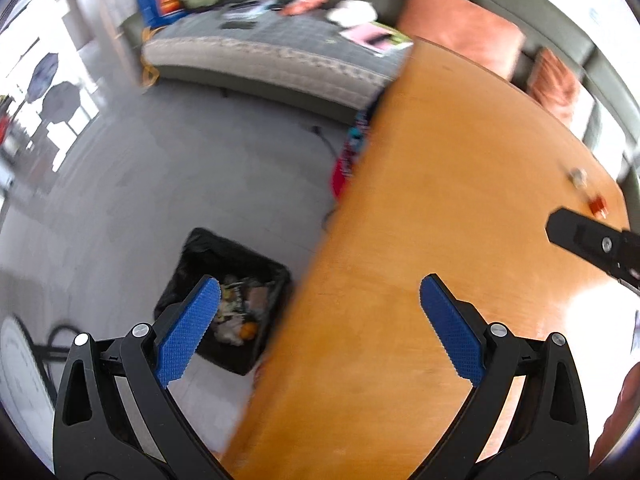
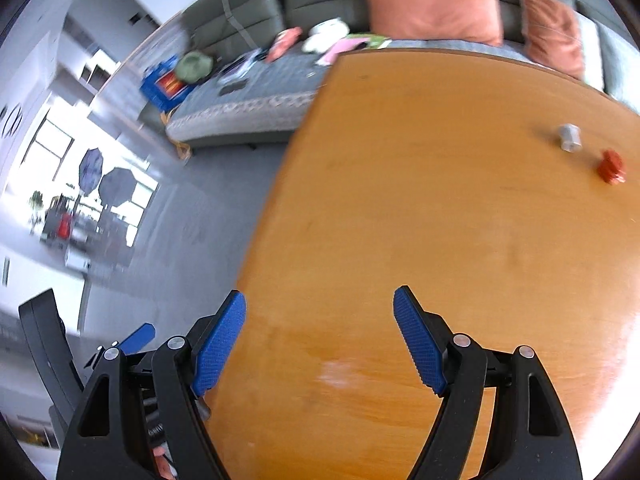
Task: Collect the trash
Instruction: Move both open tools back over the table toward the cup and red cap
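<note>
Both the left gripper (image 1: 320,300) and right gripper (image 2: 320,316) are empty, fingers apart. The small red crumpled scrap (image 2: 611,167) and grey cylindrical piece (image 2: 569,137) lie far right on the orange wooden table (image 2: 400,200); a hasty, blurred reach could knock them off.

Tabletop: the broad orange-brown wooden table (image 2: 440,220) is lying bare across the centre and lower right of the right wrist view, giving wide passing room.
Far right: a small grey cylinder (image 2: 569,137) and a small red crumpled piece (image 2: 611,166) are sitting close together, the only obstacles there.
Floor, lower left of the left wrist view: a black-lined rectangular bin (image 1: 228,300) is standing just beside the table edge, its mouth unobstructed.
Upper frame: a grey cushioned sofa (image 2: 248,112) is blocking the far side.
</note>
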### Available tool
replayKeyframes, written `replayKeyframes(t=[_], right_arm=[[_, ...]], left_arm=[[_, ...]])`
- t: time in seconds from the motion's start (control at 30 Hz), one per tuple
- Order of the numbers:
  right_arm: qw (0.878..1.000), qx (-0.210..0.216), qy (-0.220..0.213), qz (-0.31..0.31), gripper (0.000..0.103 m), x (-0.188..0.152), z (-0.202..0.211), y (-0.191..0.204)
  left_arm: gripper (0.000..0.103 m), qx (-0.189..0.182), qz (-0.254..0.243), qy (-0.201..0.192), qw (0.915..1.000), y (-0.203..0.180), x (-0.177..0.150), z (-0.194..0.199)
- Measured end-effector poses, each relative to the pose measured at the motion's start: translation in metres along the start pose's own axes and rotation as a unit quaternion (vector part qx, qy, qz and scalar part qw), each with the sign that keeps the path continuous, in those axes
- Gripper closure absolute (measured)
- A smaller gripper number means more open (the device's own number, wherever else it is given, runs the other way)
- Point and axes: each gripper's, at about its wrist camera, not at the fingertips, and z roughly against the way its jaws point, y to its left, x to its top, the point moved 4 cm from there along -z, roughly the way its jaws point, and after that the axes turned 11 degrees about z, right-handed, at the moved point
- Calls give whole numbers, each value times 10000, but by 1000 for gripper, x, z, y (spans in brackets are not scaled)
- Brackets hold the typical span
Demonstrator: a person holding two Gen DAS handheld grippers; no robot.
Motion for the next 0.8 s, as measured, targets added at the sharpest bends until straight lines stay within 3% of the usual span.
replayKeyframes(t=[0.4,0.53,0.8], right_arm=[[9958,-272,-218,-842,26,-19,40,-134],[9922,-399,-206,-1159,26,-25,48,-185],[9870,-512,-174,-1512,26,-30,53,-244]], left_arm=[[6,-281,-1074,184,9936,-151,-32,-14],[6,-341,-1307,273,9905,-187,-36,-24],[6,-383,-1557,482,9859,-241,-43,-43]])
